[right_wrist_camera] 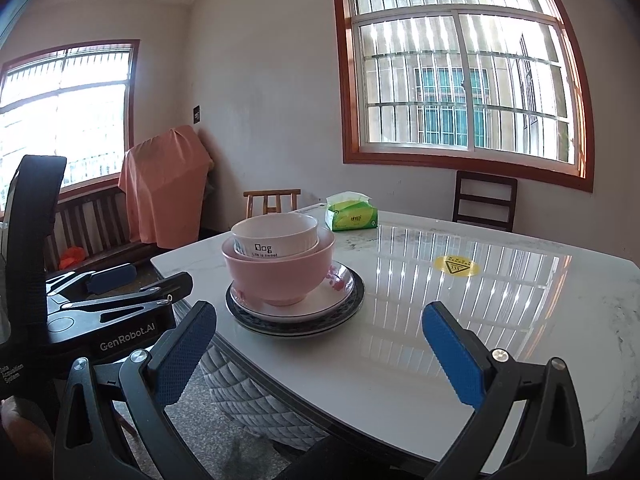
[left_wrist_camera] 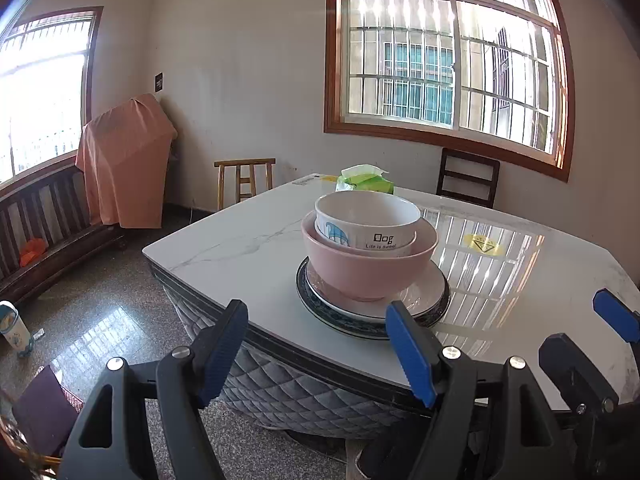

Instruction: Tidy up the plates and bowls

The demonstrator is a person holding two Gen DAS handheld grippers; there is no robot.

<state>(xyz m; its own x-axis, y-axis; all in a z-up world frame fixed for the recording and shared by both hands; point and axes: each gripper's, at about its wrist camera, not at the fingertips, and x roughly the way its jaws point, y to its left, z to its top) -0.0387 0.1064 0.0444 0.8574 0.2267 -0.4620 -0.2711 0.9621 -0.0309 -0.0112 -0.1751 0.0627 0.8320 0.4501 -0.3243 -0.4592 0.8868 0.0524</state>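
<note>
A white bowl (left_wrist_camera: pixel 366 220) marked "Dog" sits inside a pink bowl (left_wrist_camera: pixel 368 268). The pink bowl stands on a white plate (left_wrist_camera: pixel 424 292), which lies on a dark blue-rimmed plate (left_wrist_camera: pixel 320 314), all on the marble table (left_wrist_camera: pixel 240 248). My left gripper (left_wrist_camera: pixel 316 344) is open and empty, just short of the table's near edge, in front of the stack. The stack also shows in the right wrist view: white bowl (right_wrist_camera: pixel 276 236), pink bowl (right_wrist_camera: pixel 276 276), white plate (right_wrist_camera: pixel 340 284) and dark-rimmed plate (right_wrist_camera: pixel 296 326). My right gripper (right_wrist_camera: pixel 320 340) is open and empty, right of the stack.
A green tissue pack (right_wrist_camera: pixel 352 216) lies at the table's far side. A yellow warning sticker (right_wrist_camera: pixel 455 267) is on the tabletop. A wooden stool (left_wrist_camera: pixel 245 178) and a dark chair (left_wrist_camera: pixel 468 178) stand behind the table. A bench with orange cloth (left_wrist_camera: pixel 124 168) is at left.
</note>
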